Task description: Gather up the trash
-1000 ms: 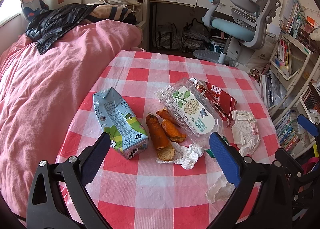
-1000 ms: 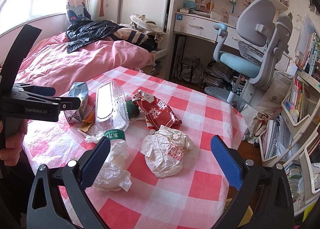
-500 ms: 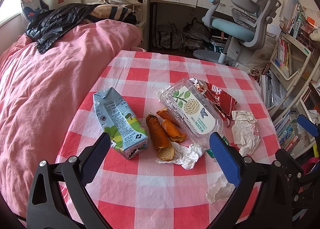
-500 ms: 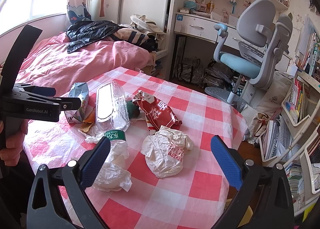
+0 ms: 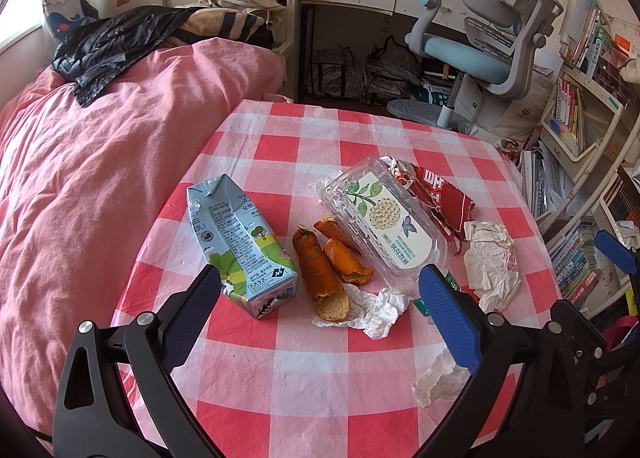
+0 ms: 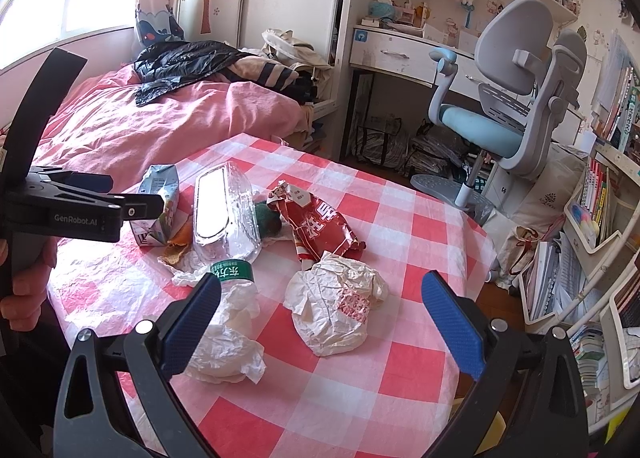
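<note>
The trash lies in a loose heap at the middle of the checked desk. In the left view, a crushed milk carton printed with Chinese text and "A2" sits left of centre, orange peels just right of it, partly on a tissue. A clear tray with a plant label lies upper right of the peels, and a red wrapper with white Chinese characters pokes out behind it. A crumpled paper wrapper with red print sits at centre in the right view; a bottle with a green label lies left of it.

The left gripper and right gripper both hover with fingers wide apart, holding nothing. "GenRobot.AI" is printed on the left gripper's body at the right view's left edge.
</note>
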`<act>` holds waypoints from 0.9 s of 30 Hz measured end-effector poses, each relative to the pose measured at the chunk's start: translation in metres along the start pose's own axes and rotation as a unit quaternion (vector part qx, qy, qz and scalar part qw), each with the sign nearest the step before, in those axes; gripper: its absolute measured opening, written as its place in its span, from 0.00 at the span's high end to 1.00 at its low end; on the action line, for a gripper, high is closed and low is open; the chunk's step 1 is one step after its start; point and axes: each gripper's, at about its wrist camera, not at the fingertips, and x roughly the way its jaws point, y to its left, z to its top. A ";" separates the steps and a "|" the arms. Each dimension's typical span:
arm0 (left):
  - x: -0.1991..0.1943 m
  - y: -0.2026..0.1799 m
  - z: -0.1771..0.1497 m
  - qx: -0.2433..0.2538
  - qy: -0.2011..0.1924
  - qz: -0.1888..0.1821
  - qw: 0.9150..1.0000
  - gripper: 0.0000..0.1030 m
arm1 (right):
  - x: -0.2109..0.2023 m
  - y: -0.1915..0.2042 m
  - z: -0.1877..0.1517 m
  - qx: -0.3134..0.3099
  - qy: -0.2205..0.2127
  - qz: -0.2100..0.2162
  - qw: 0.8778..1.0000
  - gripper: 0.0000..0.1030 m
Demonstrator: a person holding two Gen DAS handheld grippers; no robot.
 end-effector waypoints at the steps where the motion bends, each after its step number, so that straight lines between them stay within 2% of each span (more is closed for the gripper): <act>1: 0.000 0.000 0.000 0.000 0.000 0.000 1.000 0.07 | 0.000 0.001 -0.001 0.000 0.000 0.000 1.000 0.06; 18: 0.000 0.002 0.000 -0.003 0.001 0.000 1.000 0.07 | 0.000 0.001 0.000 0.002 0.000 0.000 1.000 0.06; 27: 0.011 0.047 -0.004 -0.067 0.027 0.028 0.997 0.07 | 0.001 0.005 -0.001 0.022 0.007 0.018 1.000 0.06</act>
